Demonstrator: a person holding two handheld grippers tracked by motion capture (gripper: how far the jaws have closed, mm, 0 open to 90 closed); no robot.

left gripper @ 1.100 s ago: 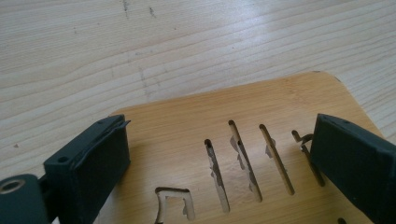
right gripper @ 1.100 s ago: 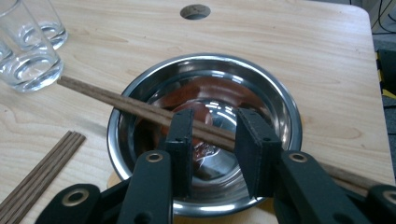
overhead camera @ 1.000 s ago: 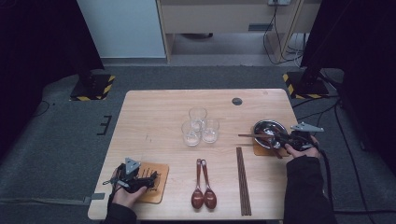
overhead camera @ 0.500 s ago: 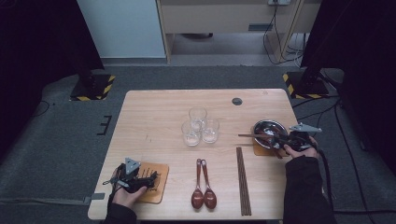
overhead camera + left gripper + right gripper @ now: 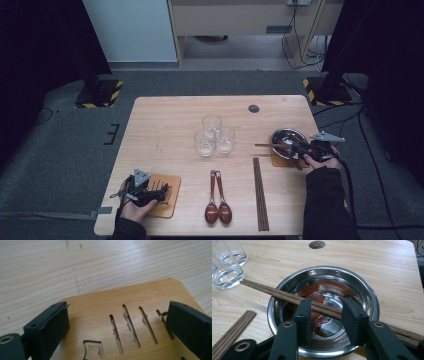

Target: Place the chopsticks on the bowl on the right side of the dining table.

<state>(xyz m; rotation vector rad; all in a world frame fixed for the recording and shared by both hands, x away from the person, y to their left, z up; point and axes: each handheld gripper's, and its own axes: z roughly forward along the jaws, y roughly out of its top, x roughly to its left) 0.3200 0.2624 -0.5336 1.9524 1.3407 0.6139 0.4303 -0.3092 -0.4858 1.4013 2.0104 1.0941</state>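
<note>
- Steel bowl [image 5: 362,292] sits at centre frame on the wooden table [image 5: 392,262]; all places below are given from the bowl.
- Pair of chopsticks [image 5: 279,295] lies across the bowl's rim, running from lower right to upper left.
- Right gripper [image 5: 325,320] hangs over the bowl's near side; jaws have just been opening, chopsticks between them, pads apart.
- Red spoon [image 5: 318,300] lies inside the bowl.
- Two glasses [image 5: 225,270] stand left of the bowl.
- More chopsticks [image 5: 232,332] lie left, nearer.
- Round hole [image 5: 317,244] beyond the bowl.

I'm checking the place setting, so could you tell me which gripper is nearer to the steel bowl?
The right gripper is nearer, its jaws over the steel bowl around the chopsticks laid across it. The left gripper sits on the wooden coaster across the table.
</note>
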